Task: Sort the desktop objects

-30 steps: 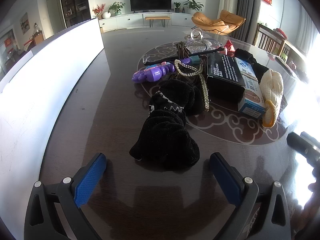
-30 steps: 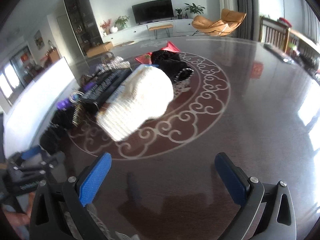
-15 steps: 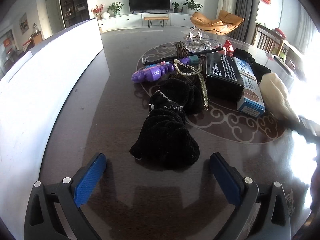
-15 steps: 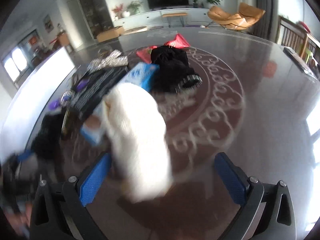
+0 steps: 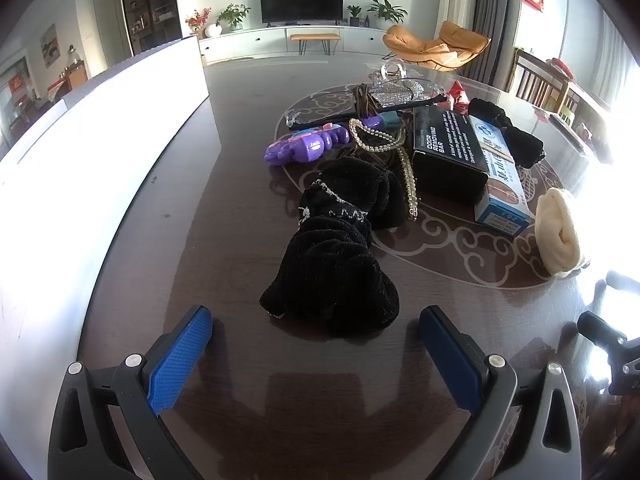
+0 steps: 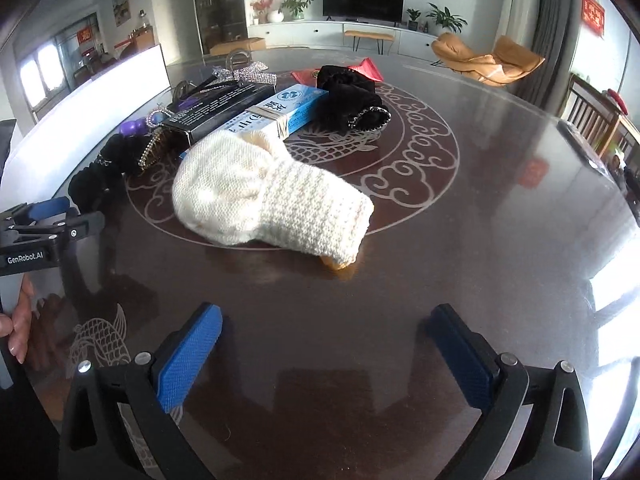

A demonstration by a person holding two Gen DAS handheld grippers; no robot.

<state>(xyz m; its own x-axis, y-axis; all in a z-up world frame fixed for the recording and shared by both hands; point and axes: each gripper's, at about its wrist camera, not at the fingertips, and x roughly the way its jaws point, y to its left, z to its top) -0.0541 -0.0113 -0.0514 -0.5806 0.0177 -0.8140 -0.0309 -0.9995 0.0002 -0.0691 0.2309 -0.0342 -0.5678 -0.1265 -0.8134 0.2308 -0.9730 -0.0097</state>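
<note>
Cream ribbed-knit sock bunched on glossy table; maybe folded.

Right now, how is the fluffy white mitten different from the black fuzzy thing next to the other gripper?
The white mitten is cream knit; the black fuzzy garment is dark plush with silvery trim. The mitten lies alone by the blue box; the black one touches the pile. Both are soft and rest on the table, ungripped.
</note>
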